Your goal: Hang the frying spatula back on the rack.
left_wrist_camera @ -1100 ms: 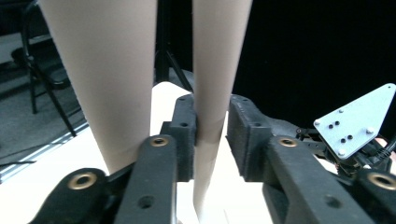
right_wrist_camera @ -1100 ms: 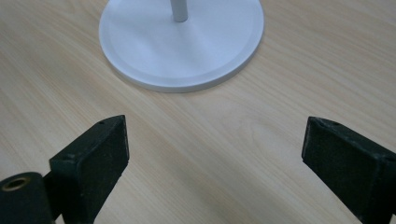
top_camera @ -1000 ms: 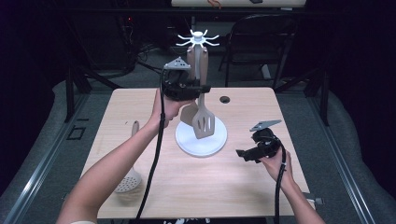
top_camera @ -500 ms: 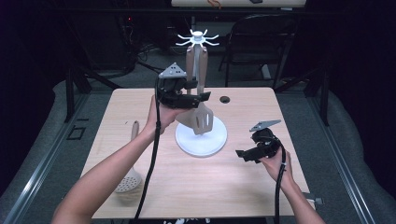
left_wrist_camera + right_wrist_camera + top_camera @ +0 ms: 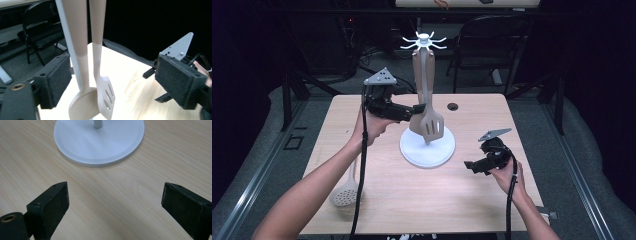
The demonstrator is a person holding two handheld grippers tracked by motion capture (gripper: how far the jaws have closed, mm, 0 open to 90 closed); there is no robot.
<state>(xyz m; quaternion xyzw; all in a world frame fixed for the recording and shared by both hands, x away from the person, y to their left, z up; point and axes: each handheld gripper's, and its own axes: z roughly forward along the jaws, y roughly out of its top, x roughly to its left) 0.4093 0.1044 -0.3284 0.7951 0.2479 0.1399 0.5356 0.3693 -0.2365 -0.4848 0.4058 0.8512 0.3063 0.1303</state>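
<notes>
Hanging spatula [image 5: 432, 125] and spoon [image 5: 418, 120] block the stand [image 5: 427, 150]; bare table [image 5: 422, 200] nearer.

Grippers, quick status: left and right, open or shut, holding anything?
Left gripper: open, jaws just opened; the hanging spoon and slotted spatula sit between them, not pinched.
Right gripper: open, holding nothing, over the table.

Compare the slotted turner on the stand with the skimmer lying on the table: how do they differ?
The slotted turner hangs upright from the white stand; the skimmer lies flat on the table, beside the left forearm. The turner's head is flat with long slots; the skimmer's is round with small holes. Both are beige.
</notes>
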